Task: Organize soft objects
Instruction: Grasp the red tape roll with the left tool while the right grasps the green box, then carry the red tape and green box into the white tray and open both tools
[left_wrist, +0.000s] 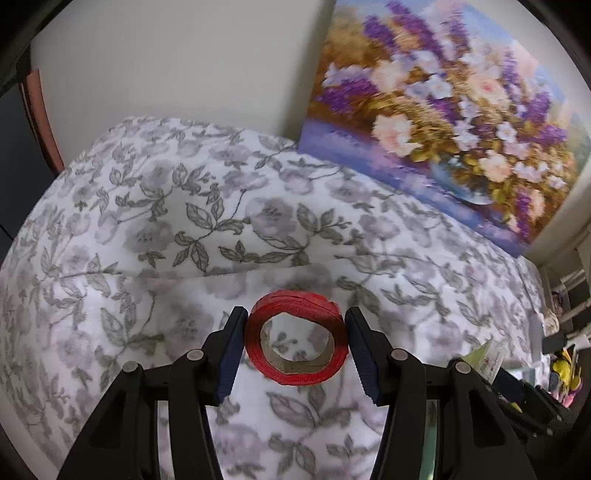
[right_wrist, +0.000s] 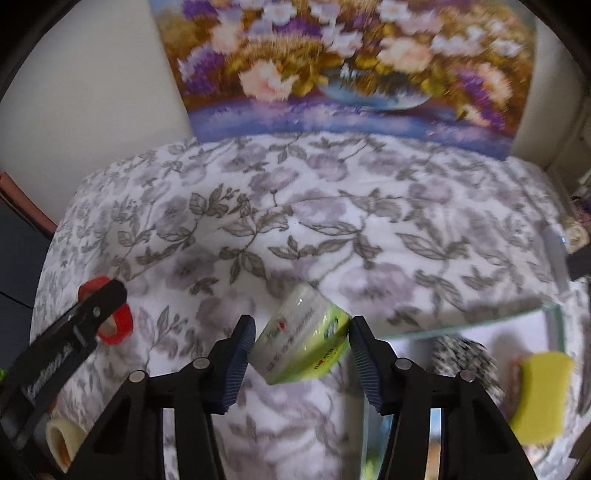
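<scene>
Between left tool (left_wrist: 295, 345) pads: red tape roll (left_wrist: 296, 339), clamped. Right tool (right_wrist: 302, 350) grips green-white packet (right_wrist: 301, 341).

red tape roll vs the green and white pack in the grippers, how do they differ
The red tape roll is a ring with an open cardboard core; the green and white pack is a solid wrapped block with printing. The roll sits in the left gripper, the pack, tilted, in the right gripper. Both are held over the floral blanket.

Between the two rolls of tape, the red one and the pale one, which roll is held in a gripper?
The red tape roll, clamped in the left gripper. The pale tape roll lies loose at the lower left of the right wrist view.
</scene>
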